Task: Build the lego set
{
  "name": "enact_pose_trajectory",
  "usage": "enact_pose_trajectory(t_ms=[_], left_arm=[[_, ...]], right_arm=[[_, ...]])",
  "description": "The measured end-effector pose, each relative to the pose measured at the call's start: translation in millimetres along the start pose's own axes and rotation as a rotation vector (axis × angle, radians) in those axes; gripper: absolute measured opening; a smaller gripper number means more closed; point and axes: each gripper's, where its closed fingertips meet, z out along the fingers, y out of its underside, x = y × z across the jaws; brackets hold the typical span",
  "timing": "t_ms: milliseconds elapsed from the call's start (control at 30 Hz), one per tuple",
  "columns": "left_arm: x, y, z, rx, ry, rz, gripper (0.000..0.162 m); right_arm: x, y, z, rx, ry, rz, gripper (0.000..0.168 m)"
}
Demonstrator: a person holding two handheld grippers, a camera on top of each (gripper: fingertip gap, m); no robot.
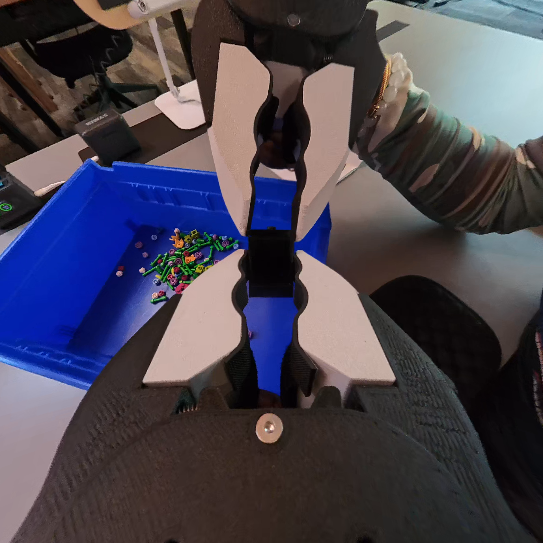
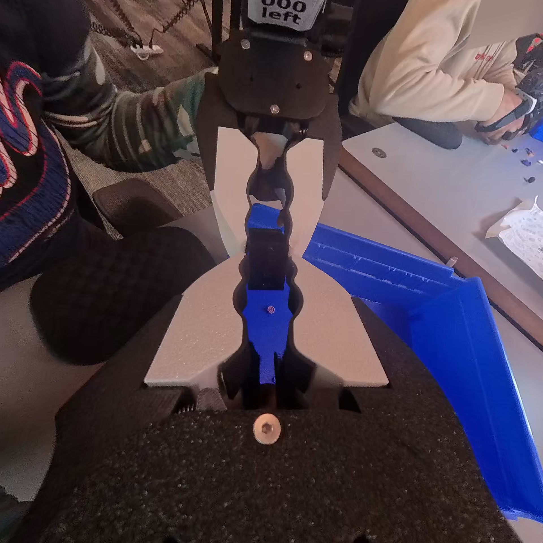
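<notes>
**Two grippers meet nose to nose on one black block above the blue bin**

Over on the left of the left wrist view, a loose heap of small lego pieces (image 1: 188, 261), mostly green sticks with pink, yellow and orange bits, lies on the floor of the blue bin (image 1: 73, 223), which sits on a pale grey table (image 1: 440, 97). Behind the bin stand a dark pouch (image 1: 108, 135) and the white foot of a lamp stand (image 1: 182, 108).

In the middle, the left gripper (image 1: 270, 258) reaches forward and level over the bin, its white fingers (image 1: 205, 317) drawn in against the sides of a black block (image 1: 270, 264), which hangs in the air above the bin's near right corner. The right gripper (image 1: 270, 232) comes from the opposite side, pointing straight back at it, fingertips almost touching the left one's; its jaws are likewise closed in on the far end of the same block.

To the right, a camouflage-patterned sleeve (image 1: 440, 170) stretches across the table to the right gripper, with a beaded bracelet (image 1: 390, 85) at the wrist.

From the right wrist view the block (image 2: 266, 258) sits pinched between both pairs of tips, a single small purple piece (image 2: 270, 309) lies on the bin floor beneath, and another person in a cream top (image 2: 426, 67) works at a neighbouring table
</notes>
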Motion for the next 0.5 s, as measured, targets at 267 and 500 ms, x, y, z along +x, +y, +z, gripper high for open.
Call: enact_pose_trajectory(t_ms=[267,500], left_arm=[[2.3,-7.9,-1.5,0.043,-0.016,-0.014,0.028],[-30.9,26.0,-37.7,0.035,-0.165,-0.18,0.027]], right_arm=[[-0.7,-3.6,-5.6,0.06,-0.015,0.008,0.024],[19.8,-10.2,-91.3,0.344,0.168,0.096,0.024]])
